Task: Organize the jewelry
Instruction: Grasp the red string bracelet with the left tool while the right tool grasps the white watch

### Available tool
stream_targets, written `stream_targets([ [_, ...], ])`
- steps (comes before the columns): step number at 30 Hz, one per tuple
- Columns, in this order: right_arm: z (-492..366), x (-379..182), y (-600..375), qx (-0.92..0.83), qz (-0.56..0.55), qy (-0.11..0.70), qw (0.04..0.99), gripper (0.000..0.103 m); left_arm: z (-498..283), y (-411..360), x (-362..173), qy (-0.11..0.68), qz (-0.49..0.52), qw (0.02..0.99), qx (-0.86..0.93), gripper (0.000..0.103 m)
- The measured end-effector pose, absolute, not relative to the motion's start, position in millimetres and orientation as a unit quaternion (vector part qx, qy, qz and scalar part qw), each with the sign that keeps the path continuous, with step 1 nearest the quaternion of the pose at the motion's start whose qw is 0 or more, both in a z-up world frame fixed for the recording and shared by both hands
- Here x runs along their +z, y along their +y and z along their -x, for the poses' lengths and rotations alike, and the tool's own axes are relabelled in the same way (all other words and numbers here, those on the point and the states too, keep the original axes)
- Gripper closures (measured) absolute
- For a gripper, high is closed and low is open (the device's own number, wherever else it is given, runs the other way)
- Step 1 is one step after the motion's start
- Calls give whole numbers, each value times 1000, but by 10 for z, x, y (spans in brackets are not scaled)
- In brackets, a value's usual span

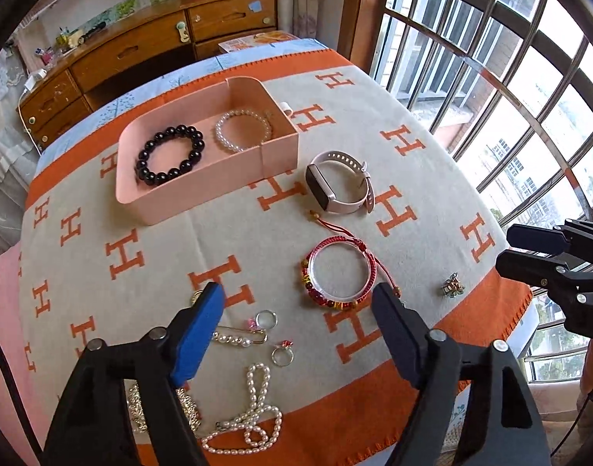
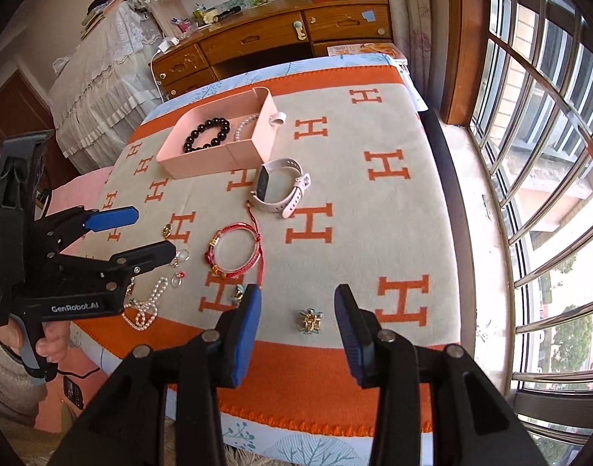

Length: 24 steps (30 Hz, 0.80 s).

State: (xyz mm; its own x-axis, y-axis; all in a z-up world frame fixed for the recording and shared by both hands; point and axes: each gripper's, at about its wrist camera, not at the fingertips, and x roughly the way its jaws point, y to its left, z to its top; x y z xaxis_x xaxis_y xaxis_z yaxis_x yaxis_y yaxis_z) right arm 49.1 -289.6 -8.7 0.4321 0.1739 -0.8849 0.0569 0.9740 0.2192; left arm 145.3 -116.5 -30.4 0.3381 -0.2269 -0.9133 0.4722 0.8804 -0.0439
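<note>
A pink tray (image 1: 219, 178) (image 2: 203, 165) holds a black bead bracelet (image 1: 170, 154) (image 2: 206, 134) and a pearl bracelet (image 1: 242, 132) (image 2: 245, 124). On the cloth lie a pink smartwatch (image 1: 337, 182) (image 2: 279, 190), a red cord bracelet (image 1: 337, 273) (image 2: 234, 254), a small gold brooch (image 1: 451, 285) (image 2: 311, 320), rings (image 1: 283, 353), a pearl pin (image 1: 238, 338) and a pearl necklace (image 1: 250, 411) (image 2: 147, 305). My left gripper (image 1: 298, 291) (image 2: 153, 233) is open and empty above the rings. My right gripper (image 2: 298, 295) (image 1: 529, 250) is open and empty, just short of the brooch.
The table carries an orange and beige H-pattern cloth (image 1: 374, 124). A barred window (image 1: 510, 77) runs along the right edge. A wooden dresser (image 1: 141, 50) stands behind the table. A lace-covered piece of furniture (image 2: 102, 89) is at the left.
</note>
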Motion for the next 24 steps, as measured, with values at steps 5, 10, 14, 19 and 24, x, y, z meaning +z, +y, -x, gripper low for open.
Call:
stream_targets([
  [5,-575,-202,-2990,40,-126,536,834,63,-1685,-1308,-628,577,-108,780,-214,44],
  [10,-739,-266,-2979,53,-128,540,830,63,-1841,-1393,-837,613,-115,751,-217,60],
  [14,-919,-304,-2992,60,-136,543,826,63,-1925,-1444,-912,630,-127,735,-217,65],
  [19,-1117,-319,-2990,66,-140,543,825,63,-1956,-1577,-936,630,-164,726,-221,65],
  [24,-1278,-348,-2997,69,-146,548,821,63,-1987,-1736,-935,634,-194,713,-226,71],
])
